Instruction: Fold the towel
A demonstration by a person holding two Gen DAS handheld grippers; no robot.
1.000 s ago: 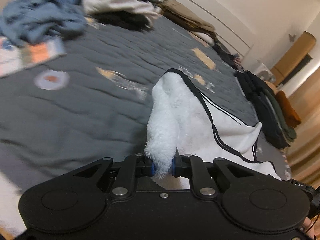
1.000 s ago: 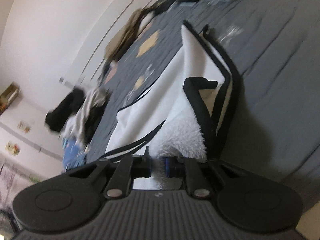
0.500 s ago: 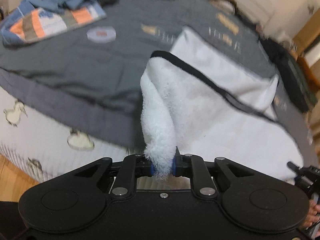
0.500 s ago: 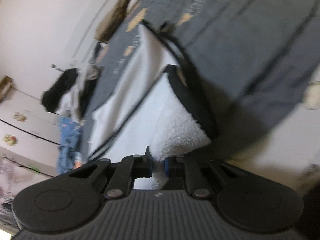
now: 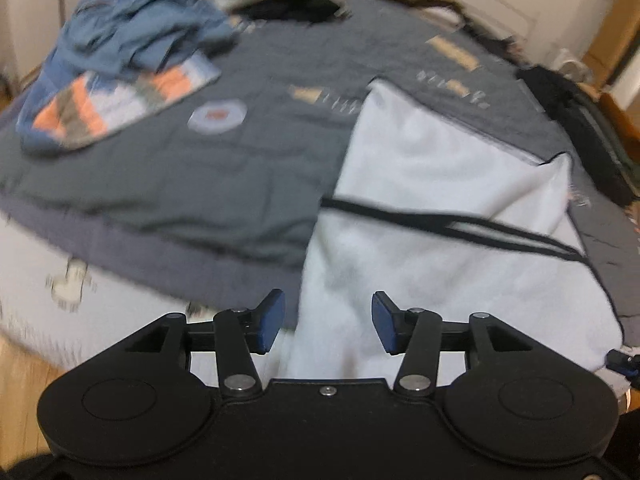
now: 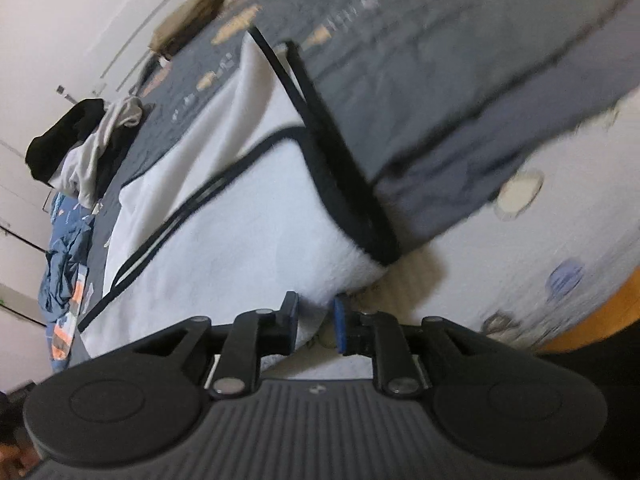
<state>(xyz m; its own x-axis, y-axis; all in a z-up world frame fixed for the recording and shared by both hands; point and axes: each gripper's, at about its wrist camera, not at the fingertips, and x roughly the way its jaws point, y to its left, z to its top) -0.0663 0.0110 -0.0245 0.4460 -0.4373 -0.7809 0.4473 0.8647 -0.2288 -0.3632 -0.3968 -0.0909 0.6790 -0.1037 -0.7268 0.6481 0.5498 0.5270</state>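
A white fluffy towel (image 5: 440, 184) with black trim lies folded over on the grey bedspread (image 5: 200, 168), its near edge hanging over the side of the bed. My left gripper (image 5: 328, 324) hovers just above that near edge. Its jaws are opening and stand wide, and the blue pads (image 5: 272, 316) are clear of the cloth. In the right wrist view the towel (image 6: 240, 232) ends in a black-edged corner. My right gripper (image 6: 315, 320) has that corner between its jaws, which are opening, with a gap showing at the right pad.
A heap of blue and patterned clothes (image 5: 132, 32) sits at the far left of the bed. Dark garments (image 5: 580, 128) line its right side. Below the bedspread (image 6: 460, 80) hangs a white printed sheet (image 6: 540, 248), and the wooden floor (image 6: 600, 312) lies under it.
Both grippers drew the towel corners back to the near edge of the bed. The left jaws let go and spread wide. The right jaws have begun to part.
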